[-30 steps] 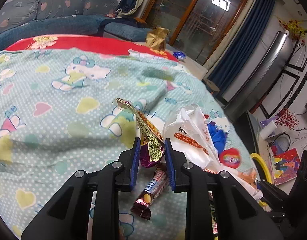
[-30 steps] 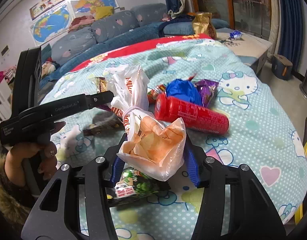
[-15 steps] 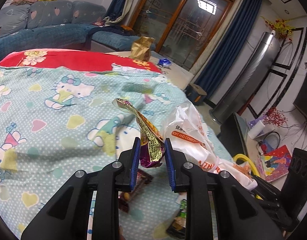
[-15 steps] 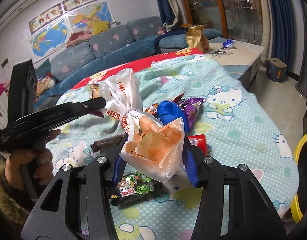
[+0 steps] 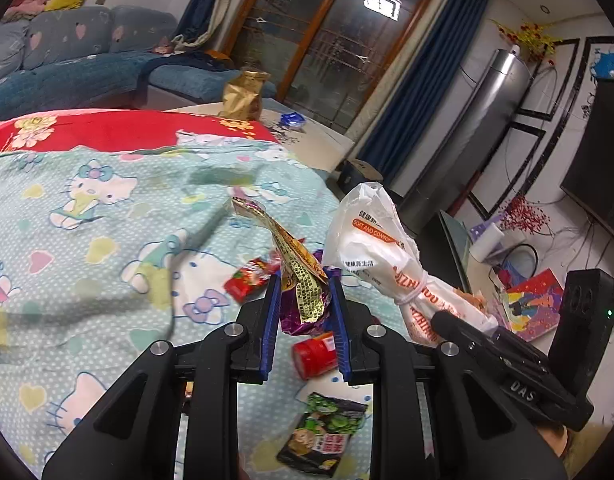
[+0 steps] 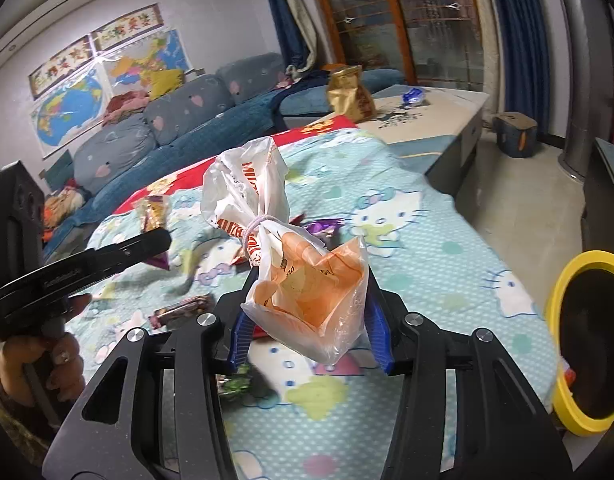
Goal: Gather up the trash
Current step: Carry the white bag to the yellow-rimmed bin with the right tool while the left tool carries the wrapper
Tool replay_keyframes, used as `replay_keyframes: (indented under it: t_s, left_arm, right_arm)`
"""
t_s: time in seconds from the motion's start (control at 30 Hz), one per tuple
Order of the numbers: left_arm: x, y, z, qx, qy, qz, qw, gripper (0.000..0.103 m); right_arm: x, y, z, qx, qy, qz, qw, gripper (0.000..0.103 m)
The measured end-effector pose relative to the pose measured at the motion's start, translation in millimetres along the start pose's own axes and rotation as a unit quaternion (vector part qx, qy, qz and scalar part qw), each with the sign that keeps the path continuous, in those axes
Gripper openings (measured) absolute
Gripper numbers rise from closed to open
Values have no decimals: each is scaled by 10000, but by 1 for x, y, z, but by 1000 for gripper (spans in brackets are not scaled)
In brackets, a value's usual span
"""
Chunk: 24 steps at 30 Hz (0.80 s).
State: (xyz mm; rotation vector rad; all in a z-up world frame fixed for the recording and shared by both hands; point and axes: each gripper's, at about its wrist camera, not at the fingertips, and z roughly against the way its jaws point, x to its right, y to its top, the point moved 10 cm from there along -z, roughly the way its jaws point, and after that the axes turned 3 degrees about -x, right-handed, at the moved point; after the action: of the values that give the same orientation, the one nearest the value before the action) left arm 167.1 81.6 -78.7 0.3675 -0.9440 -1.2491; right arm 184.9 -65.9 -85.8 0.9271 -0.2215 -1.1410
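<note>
My left gripper [image 5: 305,284] is shut on a crumpled gold and purple wrapper [image 5: 303,280], held above the bed. My right gripper [image 6: 309,280] is shut on a tied white and orange plastic bag [image 6: 303,280]; the bag also shows in the left wrist view [image 5: 383,248]. On the Hello Kitty bedspread [image 5: 87,220] lie a red can [image 5: 315,354], a red packet [image 5: 249,280] and a green snack packet [image 5: 327,436]. A yellow-rimmed bin [image 6: 587,344] stands at the bed's right edge. A brown candy bar [image 6: 183,306] and a purple wrapper [image 6: 323,226] lie on the bed.
A blue sofa [image 6: 187,120] runs behind the bed. A low table [image 6: 423,116] holds a gold bag [image 6: 349,92]. A silver column [image 5: 463,136] and floor clutter stand to the right of the bed. The person's left hand [image 6: 39,364] holds the other gripper.
Both grippers have lifted and swung right with their loads. The yellow bin has come into the right wrist view; the red can and green packet now show under the left gripper.
</note>
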Motion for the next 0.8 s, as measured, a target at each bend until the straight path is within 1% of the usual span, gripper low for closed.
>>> replay_keyframes:
  t_s: [0.43,0.8]
  left_arm:
    - [42,-4,-13,-110,-284,-393,9988,23]
    - [85,-11,-23,-200,-574,-754,9953,23]
  right_arm:
    - [48,4,19,187,-414,-304,9985,40]
    - [83,6,40,361,-801,-513,9948,40]
